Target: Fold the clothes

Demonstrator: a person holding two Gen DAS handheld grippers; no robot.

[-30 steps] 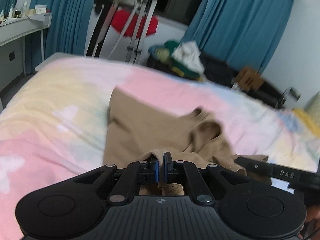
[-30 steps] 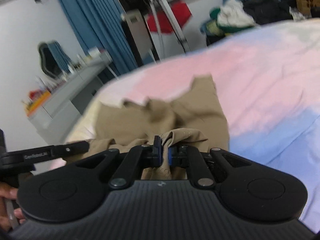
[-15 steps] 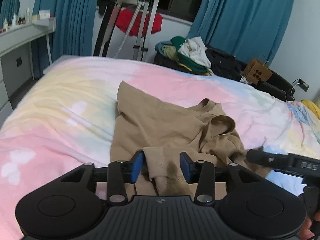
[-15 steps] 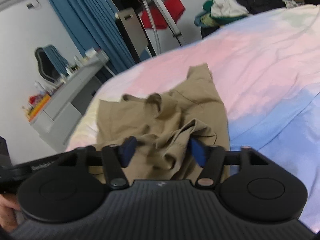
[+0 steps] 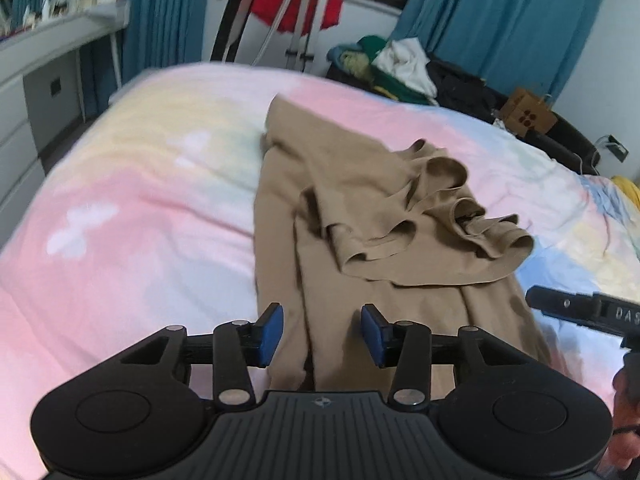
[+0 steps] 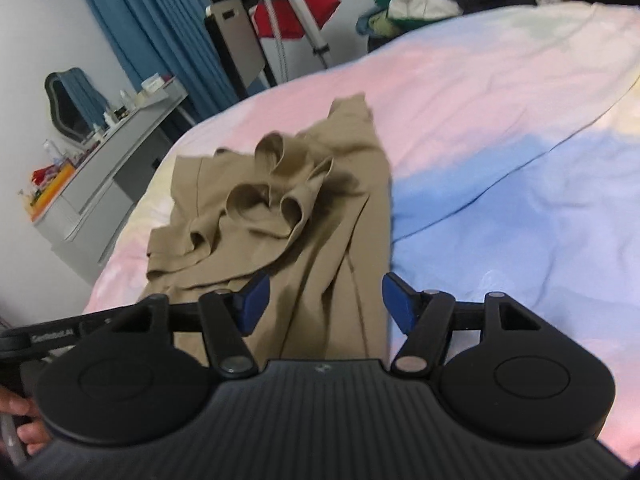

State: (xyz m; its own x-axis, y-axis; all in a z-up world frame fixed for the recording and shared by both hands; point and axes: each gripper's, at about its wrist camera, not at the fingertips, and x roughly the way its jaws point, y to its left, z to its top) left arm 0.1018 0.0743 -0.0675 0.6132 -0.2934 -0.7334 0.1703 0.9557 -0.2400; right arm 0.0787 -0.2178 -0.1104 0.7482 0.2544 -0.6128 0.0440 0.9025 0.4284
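- Tan garment [image 5: 360,216]: lies mid-frame on the bed [image 5: 140,208], long side folded, bunched loops of cloth heaped on its upper part.
- Your left tool [image 5: 322,330]: blue pads spread wide, holding nothing, lower centre, over the garment's near end.
- Your right tool [image 6: 322,302]: likewise spread and empty, lower centre.
- Clothes pile [image 5: 392,62]: upper right, beyond the bed.

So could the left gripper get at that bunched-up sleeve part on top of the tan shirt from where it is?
Probably yes. The left gripper is open and empty, and the bunched sleeve lies straight ahead on the tan shirt with only flat cloth between them.
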